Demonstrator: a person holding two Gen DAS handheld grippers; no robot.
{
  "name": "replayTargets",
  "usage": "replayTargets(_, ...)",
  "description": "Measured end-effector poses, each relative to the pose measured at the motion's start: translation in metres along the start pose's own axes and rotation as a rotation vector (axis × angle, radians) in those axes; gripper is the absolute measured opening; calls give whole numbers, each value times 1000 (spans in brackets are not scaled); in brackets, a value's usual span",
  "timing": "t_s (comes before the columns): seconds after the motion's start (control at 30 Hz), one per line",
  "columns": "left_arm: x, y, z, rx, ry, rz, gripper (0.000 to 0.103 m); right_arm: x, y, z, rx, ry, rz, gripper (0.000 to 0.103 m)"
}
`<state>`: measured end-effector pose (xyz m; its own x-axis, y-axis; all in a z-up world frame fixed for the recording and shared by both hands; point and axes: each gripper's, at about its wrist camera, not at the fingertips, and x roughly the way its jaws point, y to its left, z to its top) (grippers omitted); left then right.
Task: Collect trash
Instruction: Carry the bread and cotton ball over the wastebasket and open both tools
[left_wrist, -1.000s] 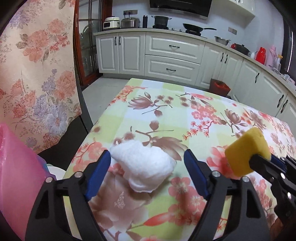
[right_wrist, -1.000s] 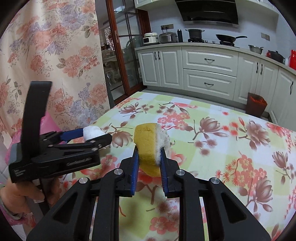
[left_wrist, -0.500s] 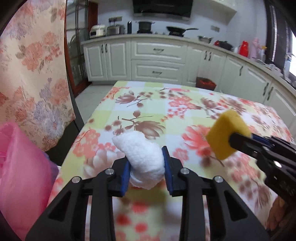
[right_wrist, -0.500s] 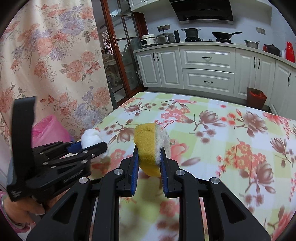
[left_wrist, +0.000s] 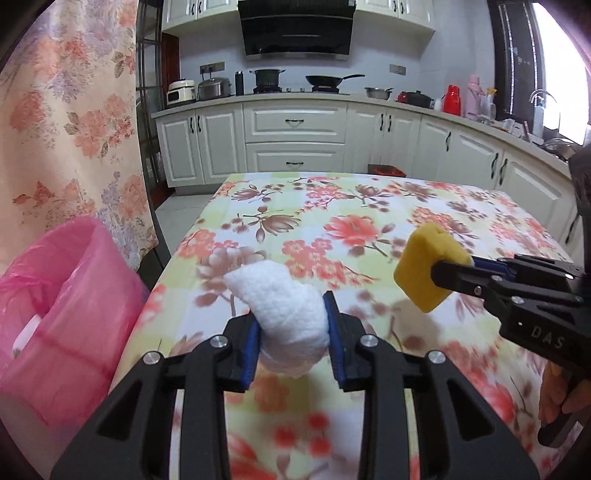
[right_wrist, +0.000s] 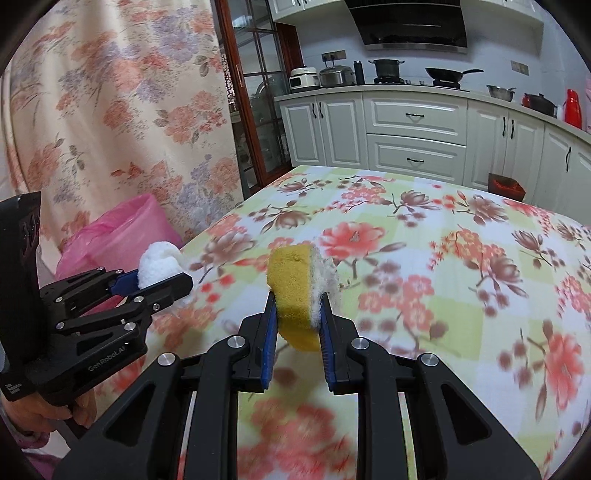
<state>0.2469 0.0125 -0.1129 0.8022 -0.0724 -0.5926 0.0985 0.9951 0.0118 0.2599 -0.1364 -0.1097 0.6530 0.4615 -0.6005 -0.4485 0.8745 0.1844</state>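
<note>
wad (left_wrist: 288, 321): white
sponge (right_wrist: 293, 295): yellow with a white fuzzy face
bin bag (left_wrist: 55, 295): translucent pink
tablecloth (left_wrist: 369, 236): pale green and white checks, red and brown flowers
curtain (right_wrist: 129, 110): cream, pink and lilac blooms
gripper pads (left_wrist: 250, 347): blue

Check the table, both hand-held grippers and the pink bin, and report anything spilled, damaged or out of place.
Nothing stands out. The left hand-held gripper is shut on a white wad, the right hand-held gripper on a yellow sponge, both above the table. No spill shows on the cloth. The pink bin stands upright beside the table, its bag in place.
</note>
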Motion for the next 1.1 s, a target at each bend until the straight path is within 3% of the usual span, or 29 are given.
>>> replayTargets(0.33,-51,1,-27,10,-56,-13,31,-29,32,-15,-40,-11,24,21)
replayTargets(0.8,-96,30,-42,5,-125,42,31,-44,79,-18,-120,-18,82,21)
replayTargets(1.1,-111,63,-42,-35,-140,111,32,-31,112,-4,-177,-19,157,21)
